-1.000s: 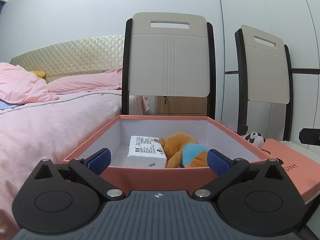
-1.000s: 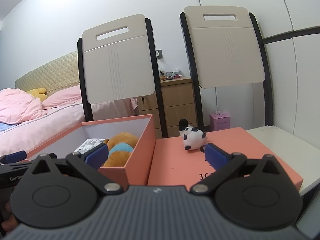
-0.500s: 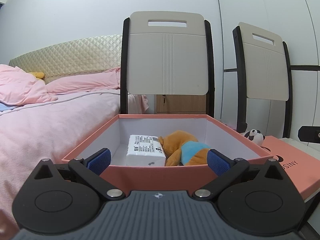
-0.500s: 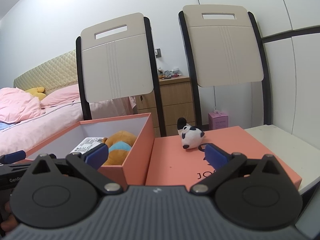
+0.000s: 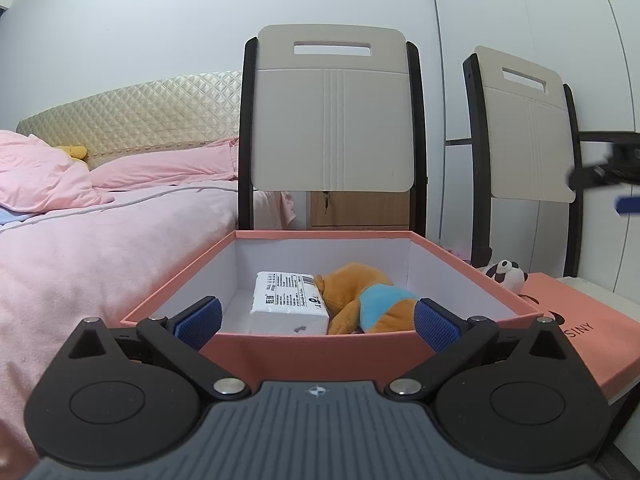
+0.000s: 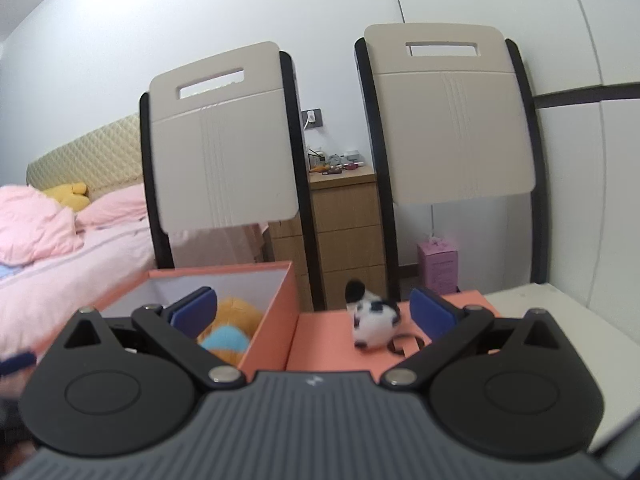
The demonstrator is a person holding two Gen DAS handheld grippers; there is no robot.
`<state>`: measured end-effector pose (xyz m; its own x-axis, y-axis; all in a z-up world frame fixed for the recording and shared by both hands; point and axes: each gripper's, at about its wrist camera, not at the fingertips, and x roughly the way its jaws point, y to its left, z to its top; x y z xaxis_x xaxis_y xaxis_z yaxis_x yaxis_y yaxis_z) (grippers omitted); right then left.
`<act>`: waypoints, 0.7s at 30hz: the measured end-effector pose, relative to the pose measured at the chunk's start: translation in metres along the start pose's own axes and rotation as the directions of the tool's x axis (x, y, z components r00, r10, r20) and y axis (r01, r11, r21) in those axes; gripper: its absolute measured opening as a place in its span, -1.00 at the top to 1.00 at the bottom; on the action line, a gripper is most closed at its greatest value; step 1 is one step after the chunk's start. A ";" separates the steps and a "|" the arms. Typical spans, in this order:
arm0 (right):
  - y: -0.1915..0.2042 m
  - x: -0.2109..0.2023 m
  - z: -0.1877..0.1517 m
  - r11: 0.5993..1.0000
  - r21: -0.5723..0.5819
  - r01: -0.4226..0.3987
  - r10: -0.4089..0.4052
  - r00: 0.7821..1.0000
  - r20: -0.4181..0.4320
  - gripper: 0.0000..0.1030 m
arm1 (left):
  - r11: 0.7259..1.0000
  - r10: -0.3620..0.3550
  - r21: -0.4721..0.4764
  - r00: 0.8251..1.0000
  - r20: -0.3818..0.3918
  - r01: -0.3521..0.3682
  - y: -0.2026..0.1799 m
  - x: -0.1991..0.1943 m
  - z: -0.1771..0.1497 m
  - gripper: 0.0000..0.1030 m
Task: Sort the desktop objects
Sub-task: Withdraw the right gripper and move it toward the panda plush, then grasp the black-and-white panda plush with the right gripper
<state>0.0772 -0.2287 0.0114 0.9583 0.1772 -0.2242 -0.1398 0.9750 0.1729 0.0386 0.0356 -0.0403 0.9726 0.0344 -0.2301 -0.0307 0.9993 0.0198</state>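
An open salmon-pink box (image 5: 312, 350) holds a white tissue pack (image 5: 289, 304) and an orange plush toy in a blue shirt (image 5: 370, 300). My left gripper (image 5: 318, 322) stands open just before the box's near wall, holding nothing. To the right lies the flat pink lid (image 6: 328, 346) with a small black-and-white panda plush (image 6: 372, 322) on it. My right gripper (image 6: 314, 312) is open and empty, hovering above the lid, with the panda close ahead, nearer its right finger (image 6: 432, 312). The box (image 6: 272, 320) and the orange plush (image 6: 230, 330) sit to its left.
Two beige chair backs (image 5: 334, 120) (image 6: 452, 120) rise behind the table edge. A bed with pink bedding (image 5: 100, 240) lies left. A wooden drawer unit (image 6: 344, 232) and a small pink carton (image 6: 438, 266) stand behind. White tabletop (image 6: 556, 320) shows right of the lid.
My right gripper has risen and moved forward toward the panda, which now sits nearer its fingers. The left gripper has barely shifted. Both stayed open.
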 end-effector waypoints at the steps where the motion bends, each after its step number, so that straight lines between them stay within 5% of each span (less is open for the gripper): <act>1: -0.004 0.010 0.006 1.000 -0.006 0.010 -0.010 1.000 -0.003 -1.00 | 1.000 -0.003 -0.001 1.000 0.002 0.003 0.000 0.000 0.000 -1.00; 7: -0.030 0.080 0.019 0.987 -0.079 0.141 -0.143 0.990 -0.010 -1.00 | 1.000 -0.006 -0.018 1.000 0.004 0.006 0.003 0.000 0.002 -1.00; 12: -0.057 0.123 0.005 0.985 -0.018 0.171 -0.172 0.980 -0.100 -1.00 | 1.000 -0.022 -0.018 1.000 0.009 0.023 0.003 0.000 0.002 -1.00; 21: -0.067 0.165 -0.017 0.974 -0.075 0.214 -0.224 0.956 -0.189 -1.00 | 0.999 -0.019 -0.039 1.000 -0.002 0.019 0.008 0.003 0.002 -1.00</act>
<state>0.2408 -0.2626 -0.0530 0.9002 -0.0239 -0.4348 0.0501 0.9975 0.0490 0.0418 0.0437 -0.0392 0.9725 0.0156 -0.2324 -0.0214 0.9995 -0.0225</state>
